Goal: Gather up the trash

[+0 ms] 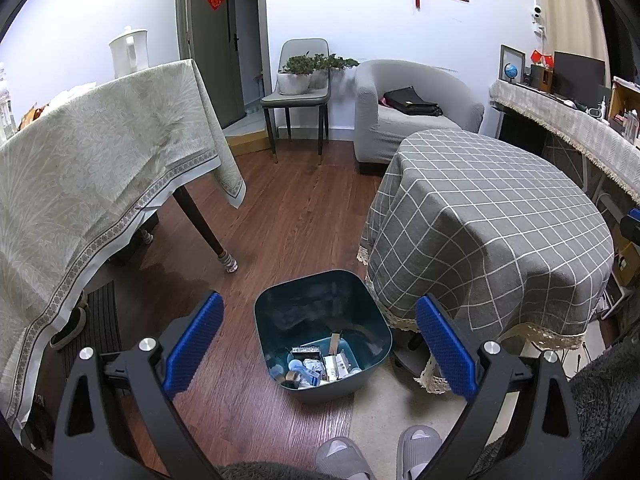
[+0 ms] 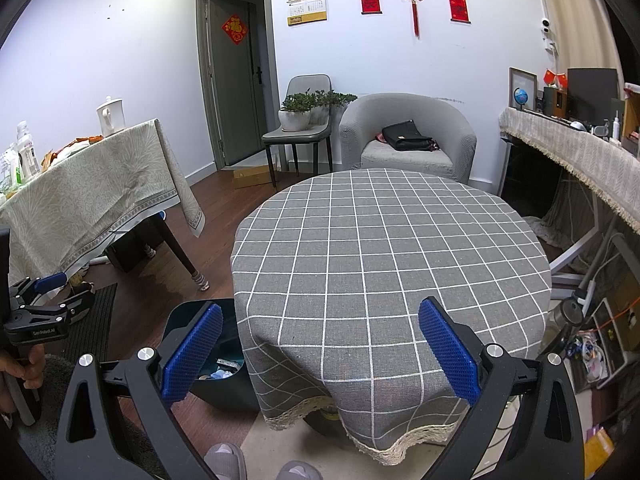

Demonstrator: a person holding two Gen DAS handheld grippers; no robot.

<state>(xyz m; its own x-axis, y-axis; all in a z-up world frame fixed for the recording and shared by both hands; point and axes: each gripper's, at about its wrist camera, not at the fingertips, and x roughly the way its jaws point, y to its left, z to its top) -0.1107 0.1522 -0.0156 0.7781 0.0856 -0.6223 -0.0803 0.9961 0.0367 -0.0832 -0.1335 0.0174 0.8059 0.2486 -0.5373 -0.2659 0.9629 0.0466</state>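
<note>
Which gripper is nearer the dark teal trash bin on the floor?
Left. The left gripper hangs open directly above the trash bin; the right gripper is open over the checked table, bin off to its left.

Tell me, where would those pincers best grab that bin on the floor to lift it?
By the thin upper rim of the bin, coming from above on its near wall. It stands upright and open-topped, too wide to span, and the round table crowds its far side.
</note>
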